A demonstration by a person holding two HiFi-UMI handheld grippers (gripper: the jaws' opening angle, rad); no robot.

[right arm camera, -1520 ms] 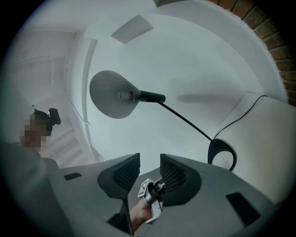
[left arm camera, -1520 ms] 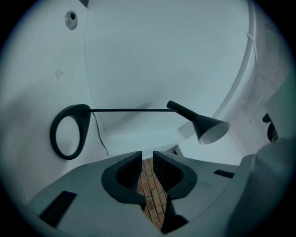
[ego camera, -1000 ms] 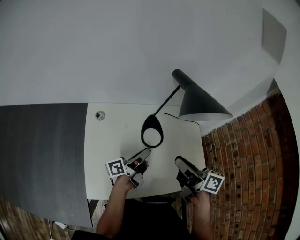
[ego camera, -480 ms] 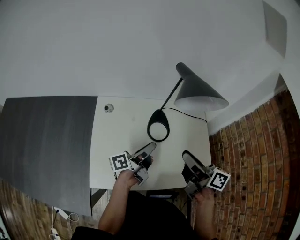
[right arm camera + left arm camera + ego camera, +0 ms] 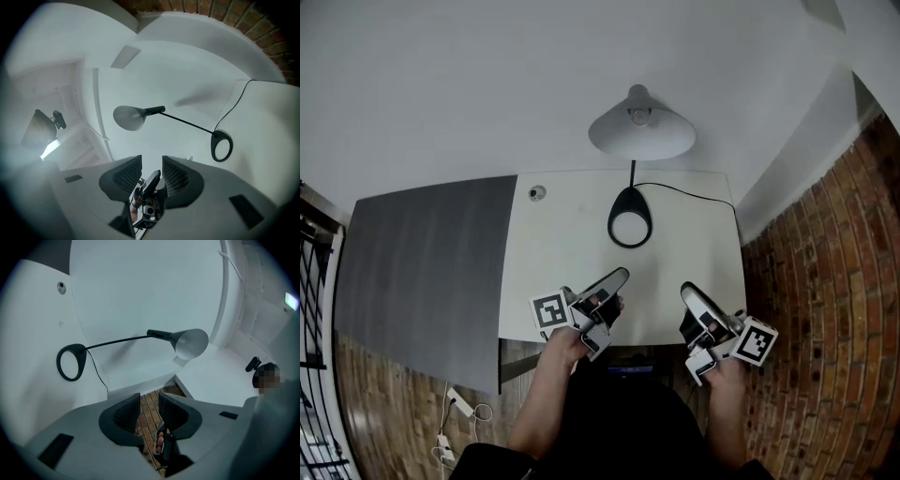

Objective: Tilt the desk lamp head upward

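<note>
Now | lamp head point(image 5: 640, 127) above desk point(image 5: 567, 248) back edge, well apart from both tools | left gripper point(image 5: 619, 277) just been opening, part-open, empty | right gripper point(image 5: 689, 292) part-open, empty | I'd steady base point(image 5: 630, 228), nudge shade up slowly.

A white bench point(image 5: 562, 272) fills the middle of the head view; the desk lamp's ring-shaped black base point(image 5: 630, 200) stands on it near the far edge, right of centre; a black cord point(image 5: 694, 194) trails from the base toward the bench's right corner; a small round fitting point(image 5: 537, 193) sits at its upper left corner; a dark grey slab point(image 5: 431, 272) adjoins its left edge.
</note>
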